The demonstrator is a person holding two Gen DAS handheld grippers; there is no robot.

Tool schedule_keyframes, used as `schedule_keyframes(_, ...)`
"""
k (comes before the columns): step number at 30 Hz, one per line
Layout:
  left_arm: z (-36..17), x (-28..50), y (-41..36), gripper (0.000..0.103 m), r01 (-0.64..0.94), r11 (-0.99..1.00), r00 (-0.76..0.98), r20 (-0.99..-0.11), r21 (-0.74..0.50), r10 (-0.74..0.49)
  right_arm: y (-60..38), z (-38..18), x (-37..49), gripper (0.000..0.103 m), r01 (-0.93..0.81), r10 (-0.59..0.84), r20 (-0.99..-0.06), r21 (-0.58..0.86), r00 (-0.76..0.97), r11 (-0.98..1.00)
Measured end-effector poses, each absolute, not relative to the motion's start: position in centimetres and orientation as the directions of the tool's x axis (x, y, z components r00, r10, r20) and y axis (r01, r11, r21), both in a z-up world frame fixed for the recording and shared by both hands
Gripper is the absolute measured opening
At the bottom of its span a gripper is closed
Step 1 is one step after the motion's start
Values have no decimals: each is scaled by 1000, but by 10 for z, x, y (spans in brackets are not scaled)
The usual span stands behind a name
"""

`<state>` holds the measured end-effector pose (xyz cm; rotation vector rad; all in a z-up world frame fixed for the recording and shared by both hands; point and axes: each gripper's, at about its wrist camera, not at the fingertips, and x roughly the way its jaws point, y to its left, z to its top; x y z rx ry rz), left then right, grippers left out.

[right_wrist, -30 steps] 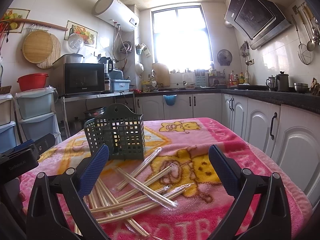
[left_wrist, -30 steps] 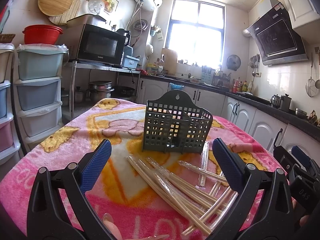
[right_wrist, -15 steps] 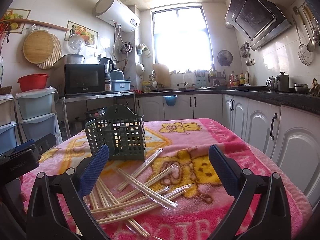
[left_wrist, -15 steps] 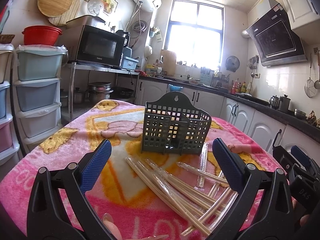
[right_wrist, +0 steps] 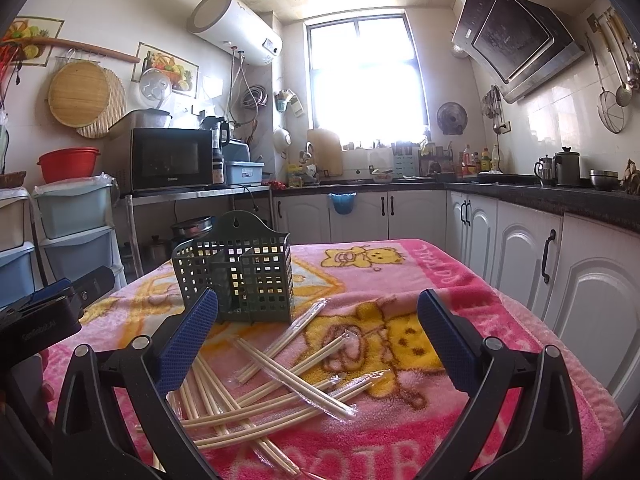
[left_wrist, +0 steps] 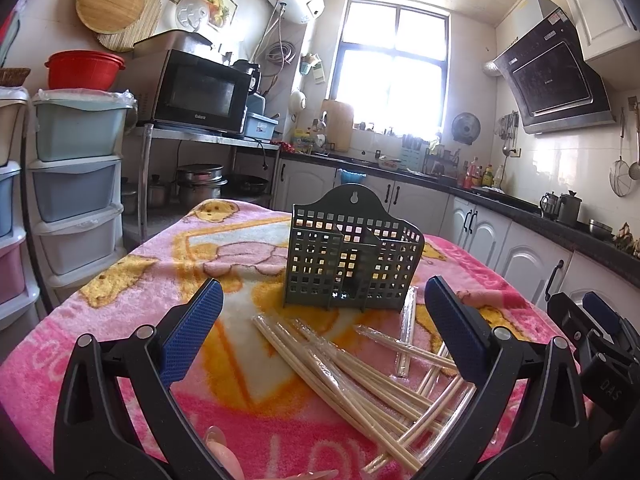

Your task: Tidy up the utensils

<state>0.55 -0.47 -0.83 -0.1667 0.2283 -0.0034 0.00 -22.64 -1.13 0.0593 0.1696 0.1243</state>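
Picking one wrapped chopstick pair from the loose pile, both grippers empty.

Both the left gripper [left_wrist: 324,332] and right gripper [right_wrist: 318,340] were spread wide, holding nothing. The chopsticks [left_wrist: 360,364] lay crisscrossed on the blanket [left_wrist: 132,272], between and just beyond the fingers, with the caddy [left_wrist: 352,264] upright at the far side. Best taken, I judged, by singling out a top pair near its end, since slick wrappers could slip or drag neighbours.

Dark green grid-pierced basket [left_wrist: 352,258] on pink blanket [left_wrist: 132,280] patterned with yellow cartoon bears; pale wooden chopsticks [left_wrist: 352,372] in clear wrappers; blue textured pads [right_wrist: 186,344] on black grippers; red bowl [left_wrist: 85,69] over pastel drawers [left_wrist: 76,160].
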Motion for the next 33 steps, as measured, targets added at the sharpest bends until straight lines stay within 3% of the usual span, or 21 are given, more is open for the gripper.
schedule_keyframes(10, -6, 14, 6, 93, -39, 983, 965, -262, -178, -10, -222, -7, 15, 97, -187, 195, -235, 56, 952, 981)
schedule_keyframes(19, -8, 42, 28, 93, -79, 976, 922, -387, -203, -6, -220, -7, 54, 97, -249, 254, -368, 62, 895, 967)
schedule_keyframes(27, -6, 69, 37, 93, 10, 967, 894, -431, -254, -123, -229, -3, 93, 97, -239, 252, -457, 87, 853, 967)
schedule_keyframes(33, -13, 97, 31, 93, 51, 959, 830, -523, -278, -195, -240, -9, 123, 97, -212, 223, -537, 84, 814, 974)
